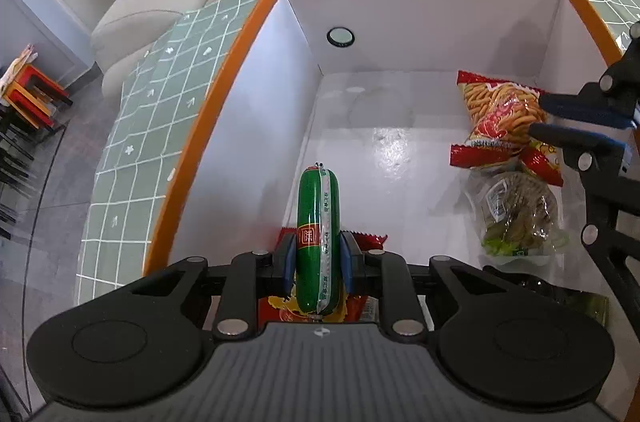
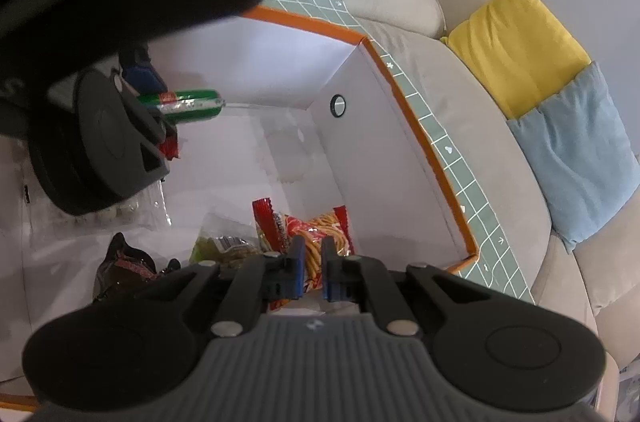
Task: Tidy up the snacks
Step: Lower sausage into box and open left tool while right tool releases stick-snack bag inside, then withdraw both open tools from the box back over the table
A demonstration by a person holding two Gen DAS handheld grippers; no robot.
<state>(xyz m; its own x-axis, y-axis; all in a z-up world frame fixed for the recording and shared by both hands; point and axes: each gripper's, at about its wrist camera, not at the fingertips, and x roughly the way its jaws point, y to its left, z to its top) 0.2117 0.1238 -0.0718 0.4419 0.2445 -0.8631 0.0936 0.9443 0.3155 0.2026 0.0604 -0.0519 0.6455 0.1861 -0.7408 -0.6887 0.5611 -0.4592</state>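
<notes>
A white box with an orange rim stands on a sofa and holds several snack packs. My left gripper is inside it, near the left wall, shut on a green sausage that sticks out past the pads. The right wrist view shows the same sausage at the upper left. My right gripper is at the box's right side, its pads closed on a red bag of stick snacks. The left wrist view shows that gripper and its bag.
A clear bag of greenish snacks lies under the red bag, and a red packet lies below my left gripper. A dark packet sits on the box floor. Yellow and blue cushions rest on the sofa. Stools stand far left.
</notes>
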